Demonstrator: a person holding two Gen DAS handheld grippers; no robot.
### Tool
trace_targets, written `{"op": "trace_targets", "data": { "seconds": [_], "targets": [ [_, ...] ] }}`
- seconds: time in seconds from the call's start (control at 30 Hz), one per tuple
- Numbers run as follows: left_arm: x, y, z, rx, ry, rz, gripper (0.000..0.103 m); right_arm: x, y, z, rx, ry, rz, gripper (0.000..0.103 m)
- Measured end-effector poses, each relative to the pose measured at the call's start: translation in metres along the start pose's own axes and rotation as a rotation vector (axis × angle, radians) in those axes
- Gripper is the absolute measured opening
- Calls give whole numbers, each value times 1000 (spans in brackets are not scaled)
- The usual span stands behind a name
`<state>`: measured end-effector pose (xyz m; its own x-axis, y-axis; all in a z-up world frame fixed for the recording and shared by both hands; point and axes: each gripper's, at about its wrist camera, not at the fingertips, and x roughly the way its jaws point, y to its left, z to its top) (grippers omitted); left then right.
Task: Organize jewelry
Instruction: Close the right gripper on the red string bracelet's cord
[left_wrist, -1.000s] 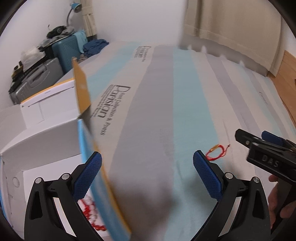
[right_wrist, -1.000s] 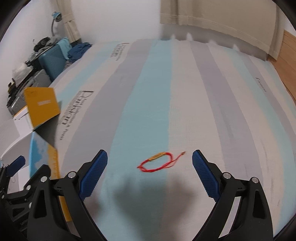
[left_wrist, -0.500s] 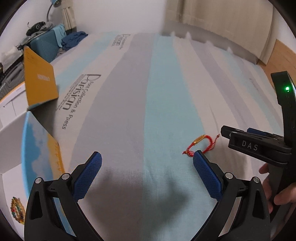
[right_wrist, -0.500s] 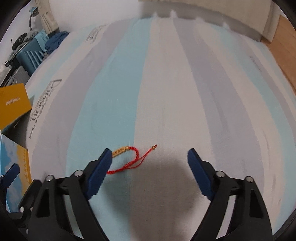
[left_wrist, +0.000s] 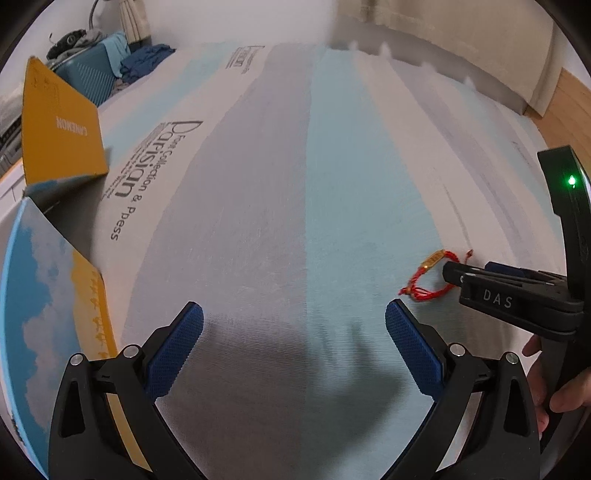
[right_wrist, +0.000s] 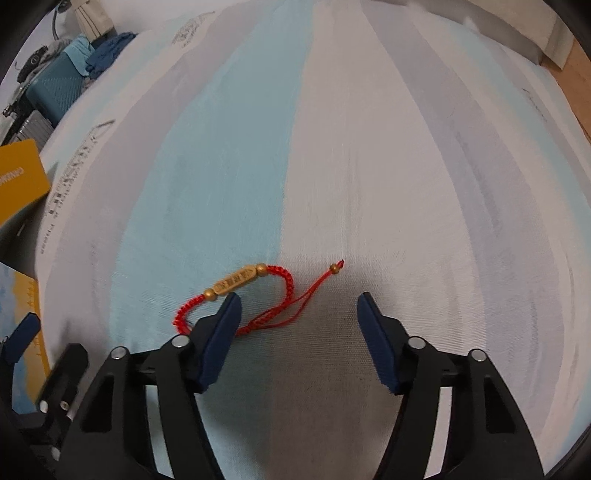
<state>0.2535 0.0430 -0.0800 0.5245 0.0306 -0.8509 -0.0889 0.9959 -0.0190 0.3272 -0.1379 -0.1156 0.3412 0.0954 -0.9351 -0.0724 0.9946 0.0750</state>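
Observation:
A red cord bracelet (right_wrist: 288, 284) with a gold tube bead lies flat on the striped bedsheet (right_wrist: 332, 166). My right gripper (right_wrist: 298, 301) hangs low over it. Its jaws are closing: the left finger covers part of the loop, the loose cords lie between the pads, and neither pad presses on them. The left wrist view shows the bracelet (left_wrist: 430, 264) at the right, with the right gripper (left_wrist: 469, 271) reaching onto it. My left gripper (left_wrist: 294, 310) stands open over bare sheet, left of the bracelet, with nothing between its fingers.
An open box stands at the left, with a yellow flap (left_wrist: 59, 122) and a sky-print side (left_wrist: 44, 295). Suitcases (left_wrist: 88, 77) and clothes sit beyond it, and a curtain (left_wrist: 443, 29) hangs at the back. A hand (left_wrist: 561, 398) holds the right gripper.
Both grippers have sunk toward the sheet. The right jaws have narrowed and now straddle the bracelet's cords. The box has slid toward the left edge of the left wrist view.

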Motion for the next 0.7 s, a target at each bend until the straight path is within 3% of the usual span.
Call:
{"op": "trace_targets", "data": {
  "seconds": [0.17,0.23,0.43,0.7],
  "targets": [
    [8,1,0,16,6,4,97,10,3,1,10,6,1,52],
    [10,0,-1,19,10,4,97,10,2,2,22,-1,1,41],
    [10,1,0,18,10,12,97,12,-1,2,37,-3,7,22],
    [3,0,1,24,-6,10,97,6,-7,1,53,-9,12,8]
  ]
}}
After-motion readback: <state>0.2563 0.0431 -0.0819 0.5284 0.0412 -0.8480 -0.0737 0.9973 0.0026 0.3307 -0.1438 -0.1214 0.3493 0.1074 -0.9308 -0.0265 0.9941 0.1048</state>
